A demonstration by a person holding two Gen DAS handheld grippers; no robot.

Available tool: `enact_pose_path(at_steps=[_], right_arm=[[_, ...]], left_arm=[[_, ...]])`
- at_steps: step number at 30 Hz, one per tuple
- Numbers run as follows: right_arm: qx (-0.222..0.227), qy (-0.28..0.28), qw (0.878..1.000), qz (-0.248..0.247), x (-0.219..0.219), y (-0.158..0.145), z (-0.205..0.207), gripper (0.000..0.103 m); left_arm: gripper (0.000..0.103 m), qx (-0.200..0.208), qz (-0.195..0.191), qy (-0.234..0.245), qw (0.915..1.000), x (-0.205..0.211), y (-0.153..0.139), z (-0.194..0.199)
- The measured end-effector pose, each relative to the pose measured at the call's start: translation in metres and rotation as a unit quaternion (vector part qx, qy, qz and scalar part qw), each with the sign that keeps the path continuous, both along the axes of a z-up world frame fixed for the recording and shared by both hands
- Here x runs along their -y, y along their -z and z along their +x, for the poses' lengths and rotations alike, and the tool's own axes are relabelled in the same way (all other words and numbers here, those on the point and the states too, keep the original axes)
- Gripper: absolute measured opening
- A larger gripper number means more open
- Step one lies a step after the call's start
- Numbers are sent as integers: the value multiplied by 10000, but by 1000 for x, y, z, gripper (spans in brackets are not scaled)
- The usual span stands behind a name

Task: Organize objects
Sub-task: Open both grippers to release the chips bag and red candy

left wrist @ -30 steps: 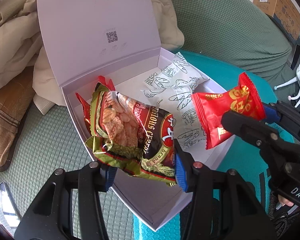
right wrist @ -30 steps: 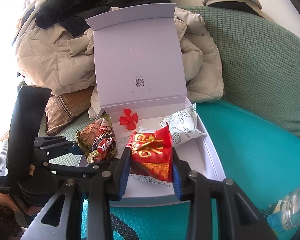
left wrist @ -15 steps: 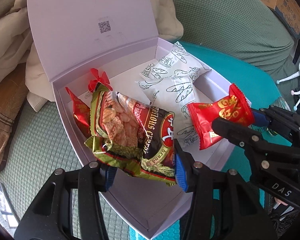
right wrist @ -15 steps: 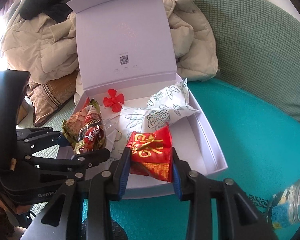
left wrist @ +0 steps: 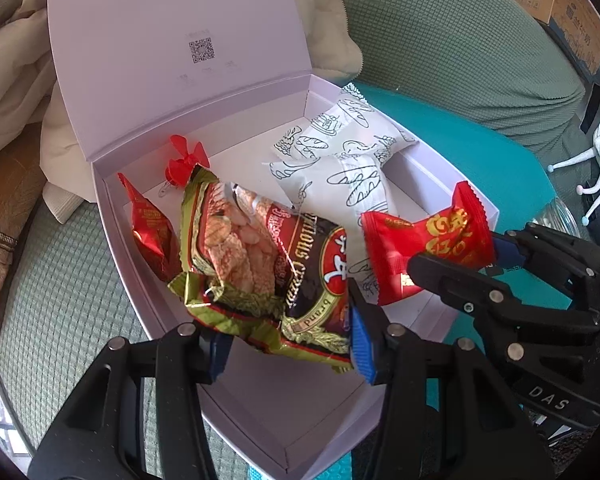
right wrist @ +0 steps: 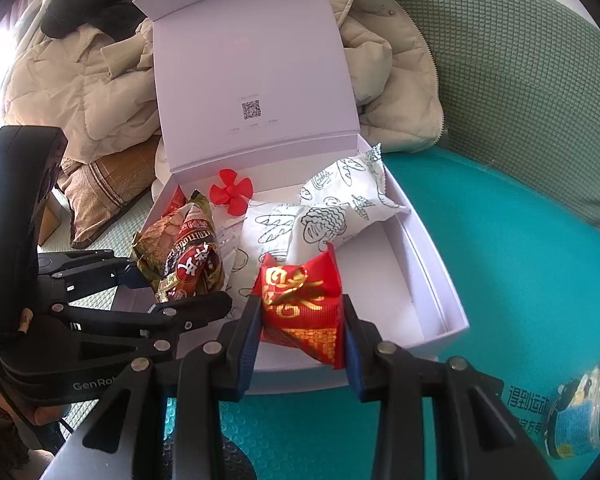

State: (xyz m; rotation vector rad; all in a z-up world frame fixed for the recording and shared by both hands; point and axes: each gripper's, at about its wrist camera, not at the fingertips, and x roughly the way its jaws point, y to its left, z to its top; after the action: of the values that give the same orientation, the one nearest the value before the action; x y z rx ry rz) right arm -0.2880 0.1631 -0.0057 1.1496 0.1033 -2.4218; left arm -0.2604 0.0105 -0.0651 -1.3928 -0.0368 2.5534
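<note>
A: What is each side carrying?

B: The left hand-held gripper (left wrist: 286,350) pinches the lower edge of the green-and-brown cracker bag (left wrist: 268,268), hanging it over the near left part of the white box (left wrist: 260,412). The right hand-held gripper (right wrist: 300,340) is clamped on the small red packet (right wrist: 300,300), above the box's near edge.

A: How will they handle?

B: Light, I'd judge, and crinkly. The foil looks slick, so a bag may slide or swing. The crackers are likely brittle; better to hold the sealed seam than the belly.

A: What's in the way?

B: Two white bread-print pouches (right wrist: 340,208) fill the far right part. A red propeller (right wrist: 231,196) sits by the hinge edge, another red packet (left wrist: 150,228) in the far left corner. The two grippers are close together. The lid (right wrist: 252,60) stands open behind; a jar (right wrist: 584,408) lies on the teal mat (right wrist: 520,280), well apart.
</note>
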Motion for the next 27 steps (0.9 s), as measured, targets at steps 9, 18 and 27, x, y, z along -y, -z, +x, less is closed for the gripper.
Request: enact_pose_path(at_steps=[9,18,27], right_arm=[[-23,-71,10000,56,3,4,-3,37],[-46,125,9993,355,1,-2,-4,54],[-104,311,9985,437,-3,-10,2,56]], left_arm=[[50,-84,-206,-49,9997,-2,3,-3],[51,-29,-119,-45,9999,1,3,-8],[54,-76,-156,-125,9998,-1,2,-8]])
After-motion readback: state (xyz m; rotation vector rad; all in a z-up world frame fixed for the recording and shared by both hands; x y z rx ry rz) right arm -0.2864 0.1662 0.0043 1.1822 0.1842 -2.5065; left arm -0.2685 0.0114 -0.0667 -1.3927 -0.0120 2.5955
